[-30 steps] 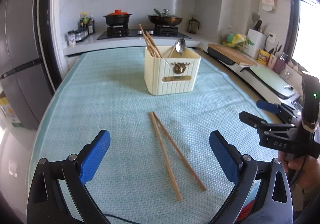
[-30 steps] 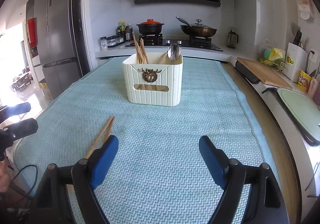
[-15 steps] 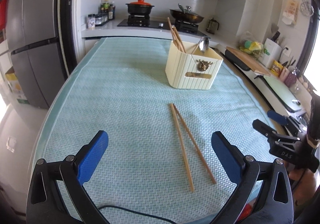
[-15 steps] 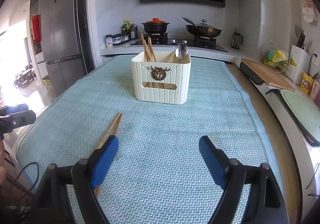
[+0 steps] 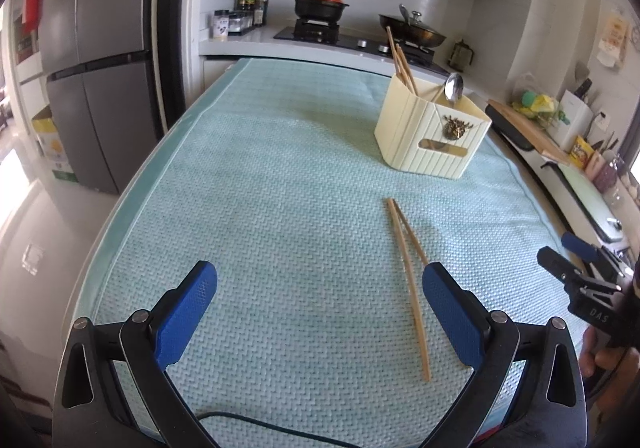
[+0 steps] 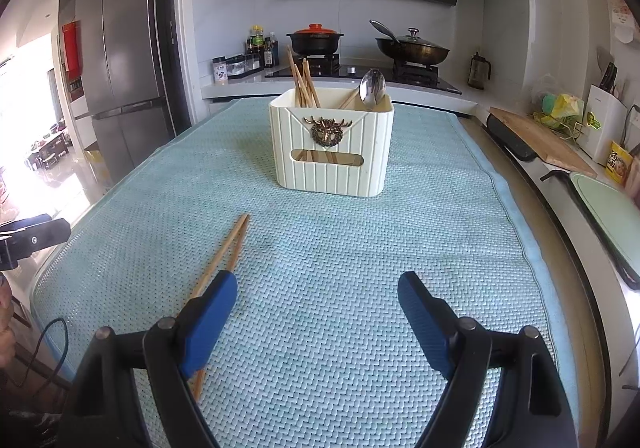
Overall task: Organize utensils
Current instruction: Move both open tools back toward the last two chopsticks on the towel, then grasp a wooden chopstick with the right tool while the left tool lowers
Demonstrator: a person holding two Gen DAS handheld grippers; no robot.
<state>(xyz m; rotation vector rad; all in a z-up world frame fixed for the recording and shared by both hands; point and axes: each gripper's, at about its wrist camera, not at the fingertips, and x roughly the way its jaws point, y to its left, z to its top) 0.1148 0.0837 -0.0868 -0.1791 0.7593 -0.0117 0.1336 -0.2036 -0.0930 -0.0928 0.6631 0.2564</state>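
Left wrist view: the left gripper (image 5: 320, 300) is held wide open and empty above the teal mat (image 5: 260, 216); a loose pair of chopsticks (image 5: 408, 280) is seen lying just inside its right finger. The right gripper (image 6: 318, 308) is likewise spread, empty. Beyond, more chopsticks and a spoon (image 6: 372, 86) are kept in the cream holder (image 6: 332, 152).
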